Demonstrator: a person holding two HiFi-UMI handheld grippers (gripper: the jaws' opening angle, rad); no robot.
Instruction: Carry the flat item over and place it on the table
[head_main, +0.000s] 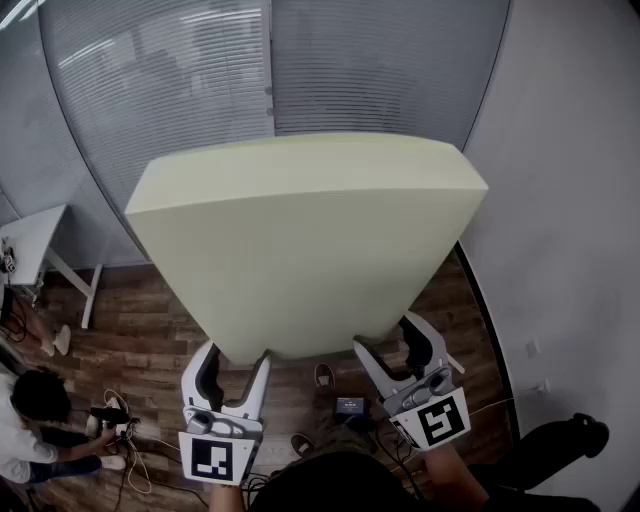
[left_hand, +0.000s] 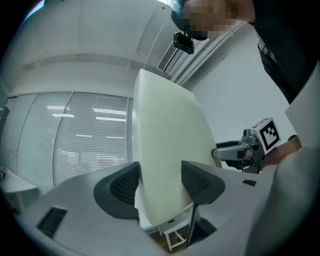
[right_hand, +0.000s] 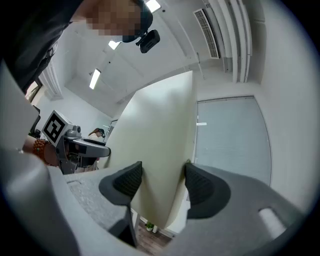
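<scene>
While we stand over a wood floor (head_main: 160, 330), a pale foam slab (head_main: 305, 240) fills the frame's centre. Our left gripper (head_main: 232, 380) and right gripper (head_main: 395, 352) each clamp its lower edge, holding it aloft.

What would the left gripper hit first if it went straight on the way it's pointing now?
The pale foam slab: the left gripper is shut on its near edge, so it would only push the slab ahead. Beyond that, probably the blinds, though depth is unclear.
</scene>
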